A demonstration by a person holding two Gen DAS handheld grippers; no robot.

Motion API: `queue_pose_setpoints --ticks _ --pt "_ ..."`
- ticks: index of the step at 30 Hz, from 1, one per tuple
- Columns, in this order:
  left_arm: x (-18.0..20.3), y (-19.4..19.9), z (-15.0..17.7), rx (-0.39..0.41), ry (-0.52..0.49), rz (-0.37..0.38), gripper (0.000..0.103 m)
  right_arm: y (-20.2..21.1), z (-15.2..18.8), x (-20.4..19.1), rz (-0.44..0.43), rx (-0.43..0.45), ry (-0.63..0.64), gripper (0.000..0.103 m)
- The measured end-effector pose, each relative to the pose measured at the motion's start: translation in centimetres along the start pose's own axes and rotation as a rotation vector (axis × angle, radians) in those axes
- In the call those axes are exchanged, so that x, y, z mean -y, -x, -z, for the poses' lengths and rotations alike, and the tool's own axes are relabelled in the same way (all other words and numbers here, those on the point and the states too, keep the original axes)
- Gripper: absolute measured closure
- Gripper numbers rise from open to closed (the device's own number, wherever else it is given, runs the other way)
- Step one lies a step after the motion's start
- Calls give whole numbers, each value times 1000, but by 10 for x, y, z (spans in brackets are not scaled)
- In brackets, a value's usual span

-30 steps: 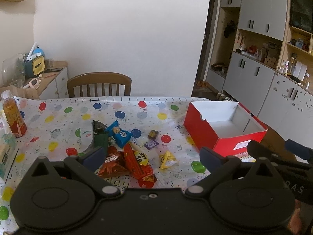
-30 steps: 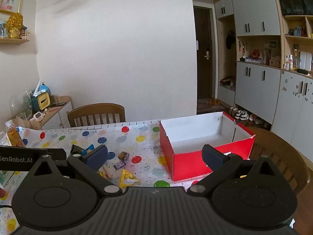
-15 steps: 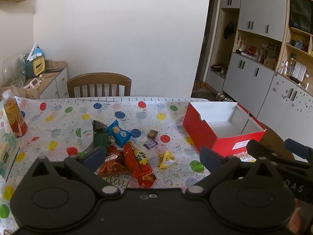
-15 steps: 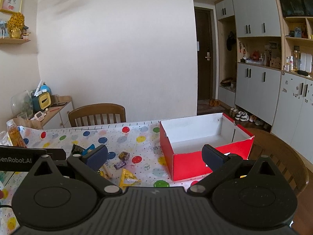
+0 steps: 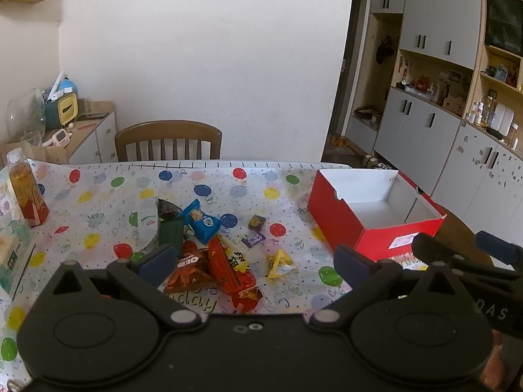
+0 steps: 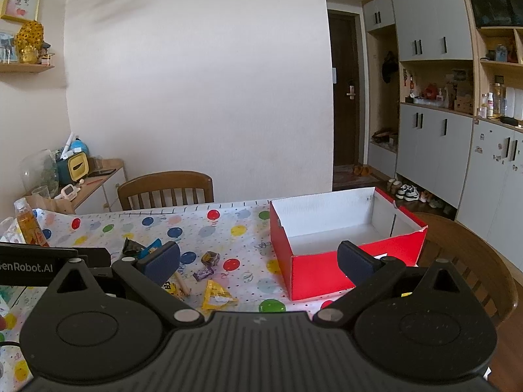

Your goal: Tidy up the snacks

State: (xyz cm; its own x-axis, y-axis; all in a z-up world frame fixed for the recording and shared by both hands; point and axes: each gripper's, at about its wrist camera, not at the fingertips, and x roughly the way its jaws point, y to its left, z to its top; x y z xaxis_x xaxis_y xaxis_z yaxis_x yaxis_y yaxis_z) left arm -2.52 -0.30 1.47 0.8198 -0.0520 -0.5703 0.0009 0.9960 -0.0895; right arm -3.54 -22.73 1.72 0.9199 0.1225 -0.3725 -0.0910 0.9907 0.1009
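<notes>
Several snack packets lie in a loose pile on the balloon-print tablecloth (image 5: 98, 196): a red Oreo pack (image 5: 188, 268), a long red pack (image 5: 230, 269), a blue pack (image 5: 202, 222), a dark green pack (image 5: 170, 233), a yellow triangle pack (image 5: 279, 263) and two small candies (image 5: 255, 230). An empty red box (image 5: 340, 219) with a white inside stands to the right. My left gripper (image 5: 253, 259) is open and empty, held above the pile's near edge. My right gripper (image 6: 258, 256) is open and empty, in front of the red box (image 6: 313, 274), with the yellow pack (image 6: 215, 295) below it.
An orange drink bottle (image 5: 26, 192) and a carton (image 5: 13, 254) stand at the table's left edge. A wooden chair (image 5: 168, 140) is at the far side and another chair (image 6: 467, 261) at the right. A side cabinet (image 5: 88, 130) with clutter is back left.
Both views have shifted very slightly; the pile sits a little lower and nearer in the left wrist view. Both grippers stay open and empty.
</notes>
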Motion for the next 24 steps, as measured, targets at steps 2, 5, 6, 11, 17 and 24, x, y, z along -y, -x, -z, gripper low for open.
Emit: queue_pose_setpoints --ticks 2,5,6,11,17,24 --pt "0 0 -1 0 1 -6 0 -2 -1 0 -6 -1 3 0" --pt "1 -2 -1 2 5 -16 0 -5 -1 2 -16 -3 8 0" --pt "2 -3 -1 2 6 -20 0 -6 -2 3 -19 -3 8 0" --pt "5 -8 -5 7 -4 -41 1 -15 -5 5 -39 -1 11 0" --pt "5 -12 -9 10 9 -40 0 -21 -7 8 -50 4 17 0" --pt "6 -18 -10 3 24 -43 0 -32 -9 11 -90 -12 12 0"
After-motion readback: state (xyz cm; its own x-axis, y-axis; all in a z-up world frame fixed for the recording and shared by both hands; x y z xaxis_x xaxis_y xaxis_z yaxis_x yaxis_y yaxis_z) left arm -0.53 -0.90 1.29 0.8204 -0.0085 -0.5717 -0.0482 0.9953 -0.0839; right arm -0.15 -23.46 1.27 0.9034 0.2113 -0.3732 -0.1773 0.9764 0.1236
